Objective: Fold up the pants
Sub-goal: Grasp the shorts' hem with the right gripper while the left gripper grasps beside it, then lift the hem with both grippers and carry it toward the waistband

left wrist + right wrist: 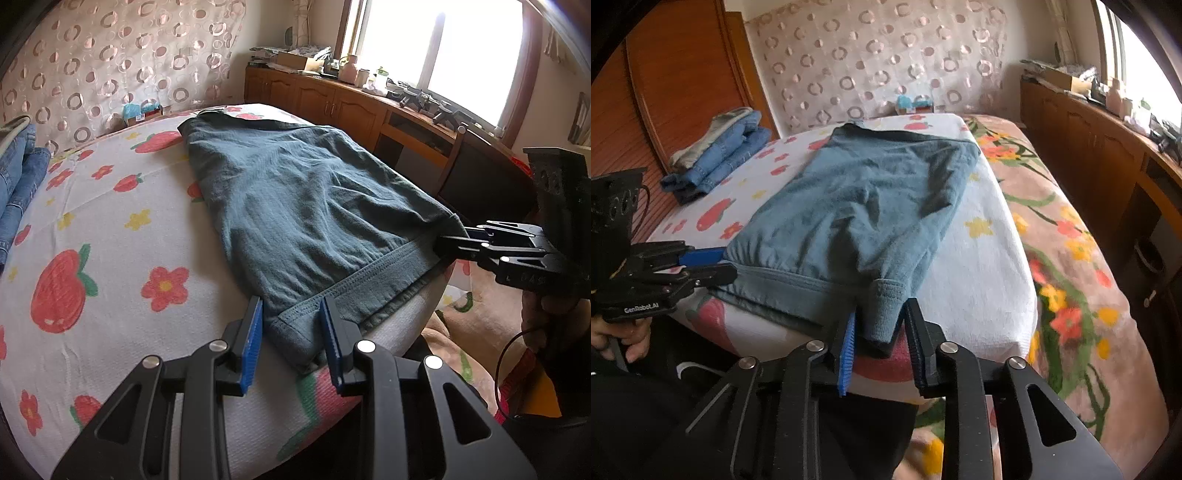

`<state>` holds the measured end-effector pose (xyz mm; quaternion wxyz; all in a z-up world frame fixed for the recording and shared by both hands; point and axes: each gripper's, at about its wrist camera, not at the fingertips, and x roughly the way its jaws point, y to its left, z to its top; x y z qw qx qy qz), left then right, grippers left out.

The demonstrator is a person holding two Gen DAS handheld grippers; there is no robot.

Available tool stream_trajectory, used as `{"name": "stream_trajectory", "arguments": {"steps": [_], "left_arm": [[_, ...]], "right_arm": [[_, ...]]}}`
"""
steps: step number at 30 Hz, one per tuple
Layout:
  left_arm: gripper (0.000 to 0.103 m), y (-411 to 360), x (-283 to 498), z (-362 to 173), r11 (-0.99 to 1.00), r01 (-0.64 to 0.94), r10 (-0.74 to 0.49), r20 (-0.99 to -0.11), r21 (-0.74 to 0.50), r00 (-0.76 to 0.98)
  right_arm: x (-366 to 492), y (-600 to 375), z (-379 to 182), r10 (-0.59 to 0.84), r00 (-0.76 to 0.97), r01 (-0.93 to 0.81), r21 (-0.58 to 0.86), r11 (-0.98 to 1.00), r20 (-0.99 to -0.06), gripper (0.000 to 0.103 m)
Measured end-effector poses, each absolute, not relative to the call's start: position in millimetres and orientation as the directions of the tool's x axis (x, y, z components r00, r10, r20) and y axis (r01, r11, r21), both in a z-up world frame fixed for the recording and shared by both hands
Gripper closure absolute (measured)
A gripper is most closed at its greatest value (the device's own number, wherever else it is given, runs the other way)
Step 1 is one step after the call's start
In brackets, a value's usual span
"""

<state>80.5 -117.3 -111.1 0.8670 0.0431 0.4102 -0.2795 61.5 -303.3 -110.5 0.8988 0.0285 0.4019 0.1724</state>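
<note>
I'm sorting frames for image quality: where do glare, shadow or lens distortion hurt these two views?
Left wrist view: the window is blown out to white, and the fisheye bows the bed into a dome. Right wrist view: light is more even, the window glares only at the edge, dark folds shade the teal pants, and the corners vignette black. Both stay fairly sharp.

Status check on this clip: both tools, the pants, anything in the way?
Left tool open, straddling near hem corner of the teal pants. Right tool open around the cuff. Pants folded flat on the bed. Folded jeans stacked far corner, clear.
</note>
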Motion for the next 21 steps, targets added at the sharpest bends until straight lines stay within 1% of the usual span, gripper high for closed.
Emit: {"name": "stream_trajectory", "arguments": {"steps": [1,3,6,8,9,10,12,14,16,18,21], "left_arm": [[0.074,-117,80,-111,0.84,0.521,-0.447,-0.736,-0.151,0.508],[0.074,-118,80,-111,0.841,0.522,-0.444,-0.737,-0.146,0.51],[0.074,-119,79,-111,0.84,0.526,-0.438,-0.74,-0.135,0.51],[0.074,-118,79,-111,0.836,0.529,-0.445,-0.74,-0.142,0.505],[0.075,-119,79,-110,0.836,0.53,-0.447,-0.739,-0.144,0.504],[0.075,-119,78,-110,0.835,0.531,-0.448,-0.739,-0.145,0.502],[0.079,-119,78,-110,0.832,0.534,-0.452,-0.739,-0.148,0.5],[0.086,-119,78,-110,0.828,0.538,-0.46,-0.736,-0.155,0.496],[0.089,-121,76,-109,0.826,0.545,-0.457,-0.735,-0.143,0.5],[0.09,-125,73,-106,0.823,0.555,-0.451,-0.73,-0.119,0.513],[0.091,-124,69,-94,0.818,0.563,-0.467,-0.706,-0.117,0.532]], "right_arm": [[61,-302,-111,0.337,0.613,-0.293,0.19,0.937,-0.715,0.067],[60,-298,-111,0.328,0.614,-0.301,0.171,0.938,-0.718,0.063],[59,-289,-112,0.313,0.615,-0.319,0.135,0.938,-0.724,0.061],[59,-288,-112,0.308,0.617,-0.327,0.12,0.938,-0.724,0.064],[60,-288,-112,0.315,0.615,-0.332,0.125,0.935,-0.723,0.069],[61,-288,-113,0.328,0.61,-0.338,0.137,0.931,-0.721,0.077],[63,-292,-113,0.37,0.594,-0.352,0.183,0.918,-0.714,0.085],[62,-291,-113,0.377,0.596,-0.357,0.186,0.915,-0.709,0.088],[62,-290,-112,0.385,0.6,-0.359,0.194,0.913,-0.702,0.09],[62,-291,-109,0.389,0.61,-0.36,0.197,0.912,-0.691,0.09],[61,-291,-97,0.403,0.63,-0.366,0.205,0.908,-0.664,0.091]]}}
